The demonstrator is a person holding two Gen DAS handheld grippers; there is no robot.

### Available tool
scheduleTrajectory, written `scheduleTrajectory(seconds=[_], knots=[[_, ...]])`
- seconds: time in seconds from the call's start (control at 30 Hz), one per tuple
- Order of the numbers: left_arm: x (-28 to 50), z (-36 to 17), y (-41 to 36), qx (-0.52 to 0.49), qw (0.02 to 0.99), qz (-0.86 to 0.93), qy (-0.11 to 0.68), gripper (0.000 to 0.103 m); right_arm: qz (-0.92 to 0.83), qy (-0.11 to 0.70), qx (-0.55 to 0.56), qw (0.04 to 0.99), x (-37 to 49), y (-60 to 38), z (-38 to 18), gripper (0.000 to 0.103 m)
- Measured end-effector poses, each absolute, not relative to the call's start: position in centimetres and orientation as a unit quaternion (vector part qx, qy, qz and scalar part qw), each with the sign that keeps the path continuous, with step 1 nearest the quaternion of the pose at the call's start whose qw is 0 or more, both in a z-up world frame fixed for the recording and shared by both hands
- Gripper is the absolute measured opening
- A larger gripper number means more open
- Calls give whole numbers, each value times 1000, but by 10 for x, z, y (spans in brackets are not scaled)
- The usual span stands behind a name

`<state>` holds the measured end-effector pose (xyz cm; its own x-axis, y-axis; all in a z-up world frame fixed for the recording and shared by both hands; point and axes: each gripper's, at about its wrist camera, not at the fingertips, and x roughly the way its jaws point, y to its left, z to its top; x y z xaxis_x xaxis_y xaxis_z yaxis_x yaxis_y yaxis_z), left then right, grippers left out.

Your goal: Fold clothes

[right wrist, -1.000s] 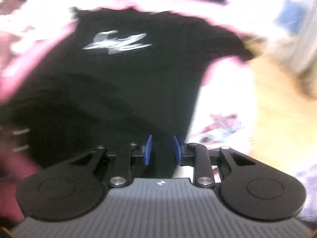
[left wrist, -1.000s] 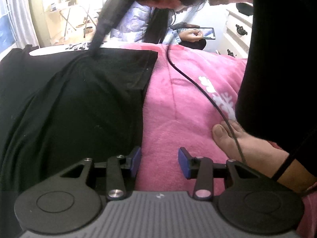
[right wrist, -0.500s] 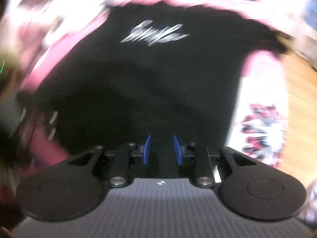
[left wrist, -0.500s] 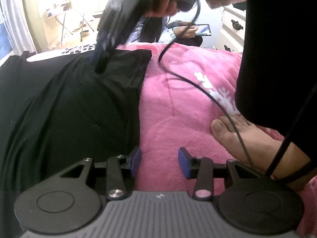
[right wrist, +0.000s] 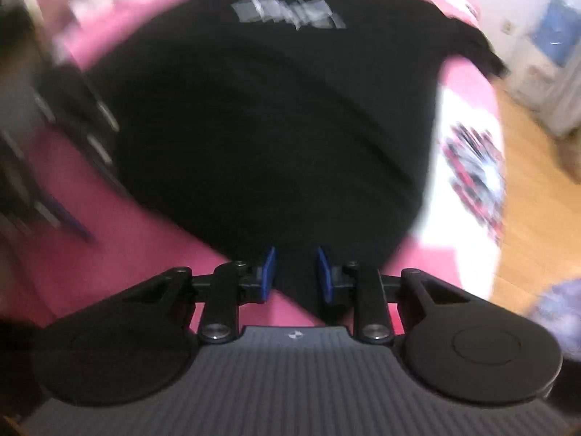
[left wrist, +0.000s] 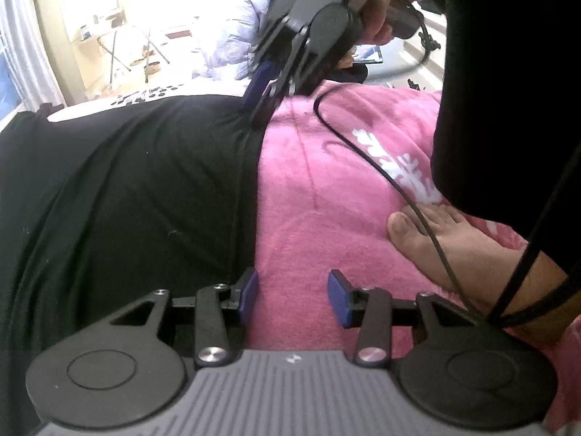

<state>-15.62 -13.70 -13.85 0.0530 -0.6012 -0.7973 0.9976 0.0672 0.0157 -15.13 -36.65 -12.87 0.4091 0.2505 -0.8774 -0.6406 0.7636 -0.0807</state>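
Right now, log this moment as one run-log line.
left gripper: open, at shirt hem | right gripper: open, at shirt corner | black T-shirt: flat, unfolded | pink blanket

A black cotton T-shirt point(left wrist: 127, 189) lies spread on a pink fleece blanket point(left wrist: 319, 200), taking up the left part of the left wrist view, with bare blanket to its right. The left tool point(left wrist: 292, 298) sits just beside the shirt's near right edge, over the blanket. The right tool point(left wrist: 261, 105) is at the shirt's far right corner. A bare foot point(left wrist: 446, 247) rests on the blanket to the right, and a thin black cable point(left wrist: 366, 152) runs across the blanket and over the foot's toes. In the right wrist view, the right tool point(right wrist: 295, 272) straddles the shirt's near corner point(right wrist: 276, 138).
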Motion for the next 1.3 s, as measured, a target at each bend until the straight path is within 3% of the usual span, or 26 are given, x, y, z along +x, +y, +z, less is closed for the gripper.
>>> scheduleTrajectory(seconds=[0.17,0.37,0.47,0.67,0.8,1.0,1.1,1.3], knots=[[-157,-138,-137,309,659,-604,324,44,174,472,-173,846,-150,-405,-107,27],[-161,-138,-138,319,658,-604,318,46,300,431,-177,832,-153,-345,-111,25],[-158,-132,-133,307,660,-599,333,45,279,459,-212,817,-164,-362,-123,26],[-158,-109,-96,279,665,-599,349,46,212,472,-187,835,-165,-407,-86,25],[-157,-103,-71,267,688,-554,385,46,282,436,-133,844,-167,-376,-80,25],[-154,-112,-45,239,725,-473,440,44,380,410,-136,818,-154,-299,-109,24],[-157,-117,-31,238,716,-455,474,43,377,425,-200,798,-149,-307,-115,24],[-137,-97,13,167,740,-426,494,43,334,459,-194,800,-127,-342,-89,25]])
